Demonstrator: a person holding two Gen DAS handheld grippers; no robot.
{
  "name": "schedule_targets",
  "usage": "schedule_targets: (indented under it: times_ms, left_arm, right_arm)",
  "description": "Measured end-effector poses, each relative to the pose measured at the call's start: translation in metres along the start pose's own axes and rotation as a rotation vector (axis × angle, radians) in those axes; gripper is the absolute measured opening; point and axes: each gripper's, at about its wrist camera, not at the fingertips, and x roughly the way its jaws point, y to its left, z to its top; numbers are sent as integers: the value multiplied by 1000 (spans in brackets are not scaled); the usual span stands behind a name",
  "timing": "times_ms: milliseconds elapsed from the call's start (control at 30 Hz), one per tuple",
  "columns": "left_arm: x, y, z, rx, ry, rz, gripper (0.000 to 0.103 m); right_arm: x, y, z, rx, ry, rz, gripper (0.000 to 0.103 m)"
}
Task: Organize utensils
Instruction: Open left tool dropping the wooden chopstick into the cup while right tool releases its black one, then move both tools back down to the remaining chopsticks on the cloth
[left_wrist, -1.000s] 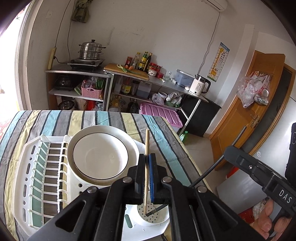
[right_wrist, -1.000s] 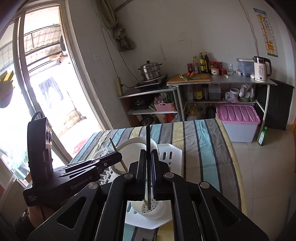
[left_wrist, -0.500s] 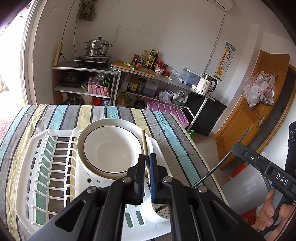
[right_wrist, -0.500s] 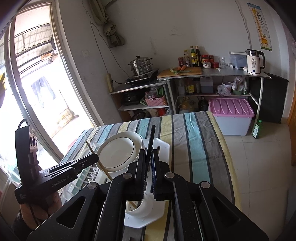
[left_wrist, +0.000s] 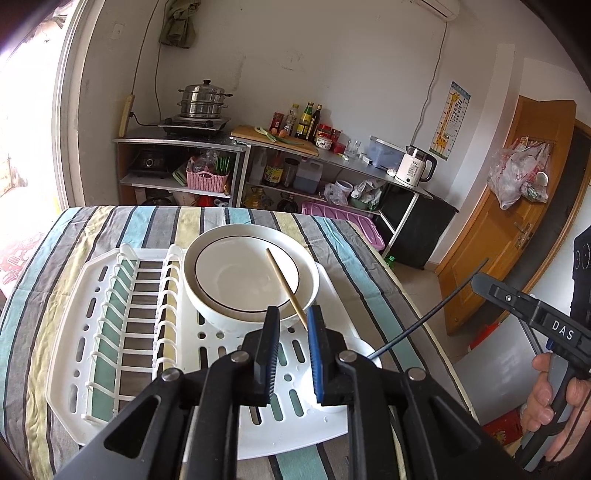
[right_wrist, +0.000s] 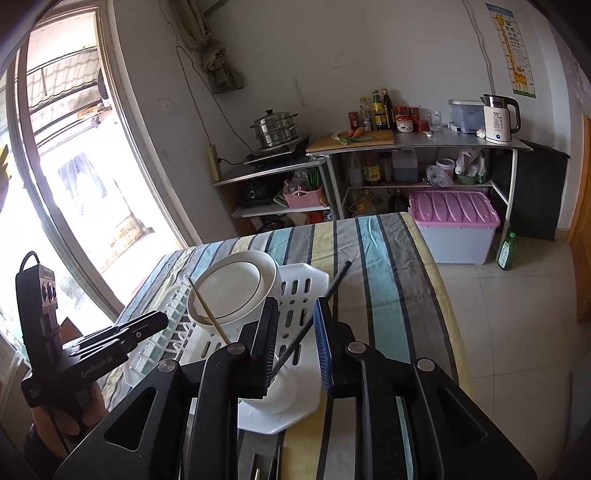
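Landmark for all positions: the white utensil cup at the near corner of the white drying rack.

Left gripper: jaws have just been opening and now stand apart, pads off the wood. The wooden chopstick runs between them, lower end going down toward the cup, upper end leaning away over the white bowl just behind the cup. It looks released, not held.

Right gripper: jaws likewise have just been opening and stand apart. The black chopstick passes through the gap, foot in the cup, top slanting up and away over the striped tablecloth. I see no pad pressing on it.

Handling, my judgement: both sticks are light, stiff and thin. The wooden one should offer some friction; the black one looks smooth and likely slips and rolls more easily. Neither is fragile, but each pivots freely on its foot in the cup, so a brush from a withdrawing pad could tip it. Best hold for any re-grip is mid-shaft, above the cup rim, pads square across the stick, with light pressure.

The bowl, beyond the cup, looks ceramic, heavy and chippable; the wooden stick leans over it, whether touching I cannot tell.

Far beyond the cup: shelves with a steamer pot, bottles and a white kettle against the wall.
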Motion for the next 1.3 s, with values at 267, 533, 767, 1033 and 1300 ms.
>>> schedule_targets:
  times_ms: [267, 533, 767, 1033, 1300]
  left_arm:
    - [-45, -9, -25, 33, -61, -6, 16]
    - [-103, -17, -73, 88, -122, 11, 16]
    - [-138, -21, -124, 135, -129, 41, 16]
    - [-156, -20, -168, 111, -106, 19, 16]
    - [-156, -19, -196, 110, -62, 23, 16]
  right_arm:
    - [-29, 3, -17, -4, -31, 23, 30]
    - [-89, 31, -63, -86, -117, 52, 30]
    - [-120, 46, -113, -125, -124, 68, 30]
    - [-137, 58, -160, -147, -94, 71, 30]
    - [-132, 60, -188, -136, -41, 68, 30]
